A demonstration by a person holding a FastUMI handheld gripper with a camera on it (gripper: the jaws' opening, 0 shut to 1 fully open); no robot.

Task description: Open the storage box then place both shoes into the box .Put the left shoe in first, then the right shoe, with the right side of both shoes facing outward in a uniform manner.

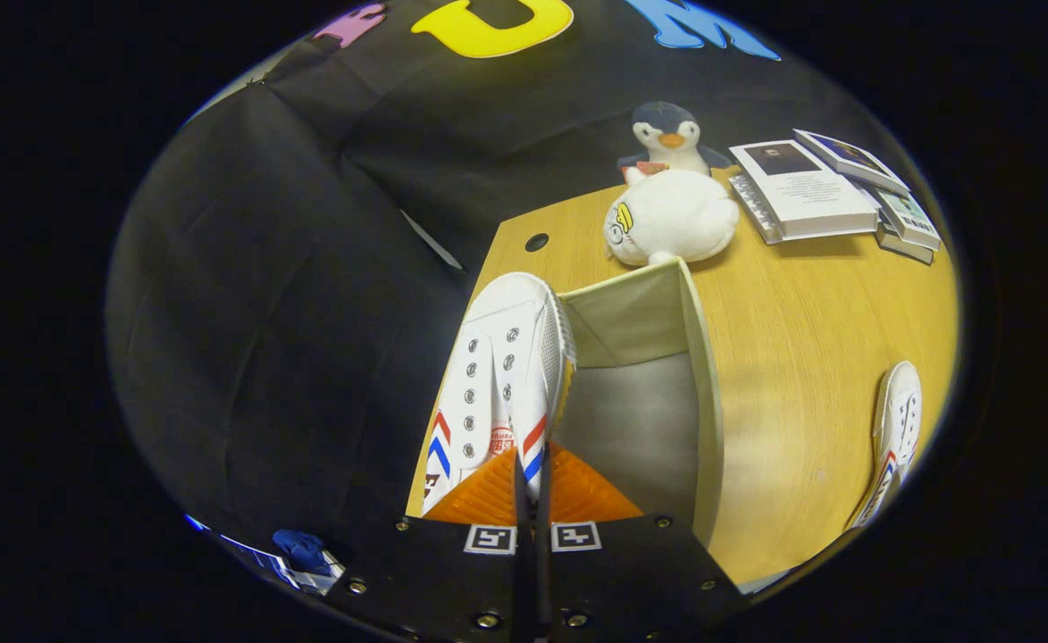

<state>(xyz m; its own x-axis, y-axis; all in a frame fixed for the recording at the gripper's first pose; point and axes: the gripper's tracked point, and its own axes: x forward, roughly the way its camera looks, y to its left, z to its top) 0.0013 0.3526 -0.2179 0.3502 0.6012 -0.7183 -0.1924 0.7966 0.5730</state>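
The gripper point(531, 473) pinches a light, floppy canvas shoe point(498, 384) by its collar, the firmest hold, over the open box point(698, 357).

One shoe point(506, 375) stands in the box point(702, 393); the other shoe point(897, 420) lies right.

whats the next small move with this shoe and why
Probably lower the shoe a bit further into the storage box before letting go. The gripper is shut on the shoe's heel end, and the shoe hangs at the open box's left wall, toe pointing away. The other shoe lies on the table.
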